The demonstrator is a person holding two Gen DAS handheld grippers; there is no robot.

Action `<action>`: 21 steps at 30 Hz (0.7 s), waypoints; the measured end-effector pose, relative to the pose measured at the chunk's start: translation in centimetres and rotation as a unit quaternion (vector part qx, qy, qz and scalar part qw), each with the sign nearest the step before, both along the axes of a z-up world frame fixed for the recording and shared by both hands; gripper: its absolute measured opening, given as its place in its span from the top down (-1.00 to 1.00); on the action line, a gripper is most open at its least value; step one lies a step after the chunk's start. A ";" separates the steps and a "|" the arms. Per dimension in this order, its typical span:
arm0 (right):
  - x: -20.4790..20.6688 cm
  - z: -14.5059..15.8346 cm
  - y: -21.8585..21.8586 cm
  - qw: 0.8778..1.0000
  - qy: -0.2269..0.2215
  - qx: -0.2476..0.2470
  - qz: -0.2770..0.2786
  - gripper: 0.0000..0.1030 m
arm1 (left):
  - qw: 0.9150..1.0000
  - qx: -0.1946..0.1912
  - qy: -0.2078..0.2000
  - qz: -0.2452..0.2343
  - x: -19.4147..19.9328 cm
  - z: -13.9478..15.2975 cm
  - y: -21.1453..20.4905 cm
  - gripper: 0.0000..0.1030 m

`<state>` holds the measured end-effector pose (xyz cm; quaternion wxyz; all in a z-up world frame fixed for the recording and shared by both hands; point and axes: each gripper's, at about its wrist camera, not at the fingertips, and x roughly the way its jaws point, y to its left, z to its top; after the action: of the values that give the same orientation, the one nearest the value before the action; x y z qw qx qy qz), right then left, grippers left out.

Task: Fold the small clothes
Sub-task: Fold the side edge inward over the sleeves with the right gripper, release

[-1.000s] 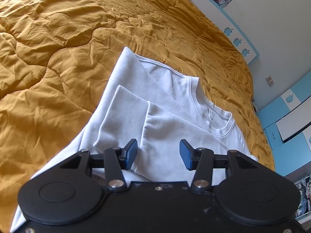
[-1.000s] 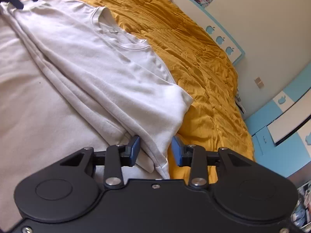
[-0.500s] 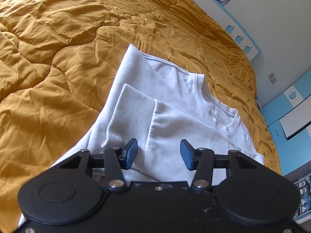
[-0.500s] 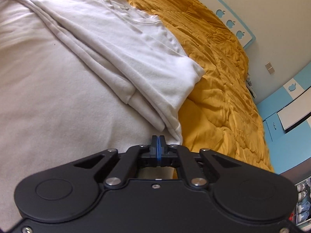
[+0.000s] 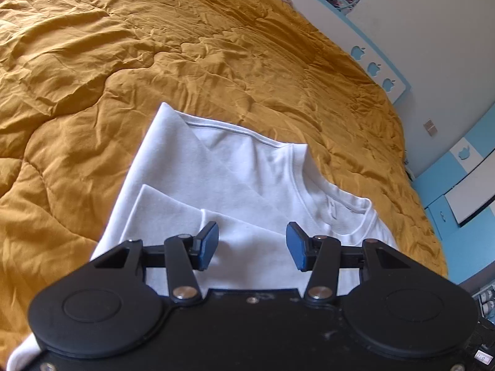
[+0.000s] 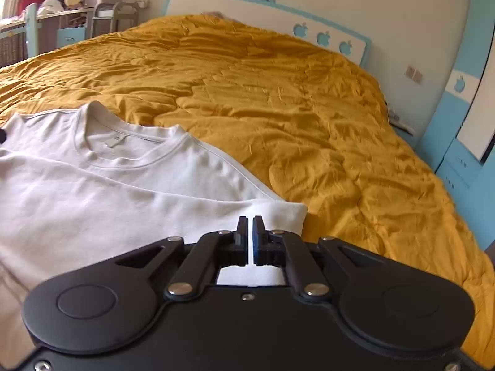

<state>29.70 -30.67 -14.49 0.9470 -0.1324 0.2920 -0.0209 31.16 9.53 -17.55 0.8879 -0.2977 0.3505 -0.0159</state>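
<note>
Currently, right tongs [image 6: 250,227] are clamped on the white T-shirt [image 6: 108,191] sleeve edge; left tongs [image 5: 252,245] hover open above it on the bed [image 5: 92,77].

Black gripper bodies, seemingly blue-padded fingers [image 5: 208,245].

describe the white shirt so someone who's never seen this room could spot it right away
A big bed covered by a rumpled mustard-yellow quilt fills the room. Near its close edge lies the white t-shirt, partly folded, its round ribbed collar facing up. It is the only white thing on the quilt.
</note>
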 end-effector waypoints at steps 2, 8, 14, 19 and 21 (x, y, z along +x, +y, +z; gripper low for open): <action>1.9 -1.3 -0.7 1.000 0.026 0.000 -0.015 0.99 | 1.000 -0.017 0.015 0.004 0.6 -1.3 1.0 0.00; 3.3 -4.4 -2.3 0.997 0.064 -0.027 -0.042 0.99 | 0.998 -0.062 0.011 0.001 0.8 -3.0 3.0 -0.01; -2.3 -0.1 0.1 0.999 0.007 0.027 0.019 0.97 | 0.996 -0.087 -0.033 -0.002 -3.4 0.3 3.3 0.00; -7.7 0.3 3.4 0.993 0.026 0.043 0.105 0.97 | 0.999 -0.034 -0.031 -0.021 -8.1 1.0 1.5 -0.02; -8.3 -0.6 3.6 0.992 0.044 0.051 0.107 0.97 | 1.000 -0.005 -0.013 -0.021 -8.8 0.1 1.3 -0.03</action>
<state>21.36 -27.02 -15.04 0.9354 -0.1156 0.3185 0.1010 22.40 10.82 -17.43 0.8904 -0.2946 0.3447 -0.0403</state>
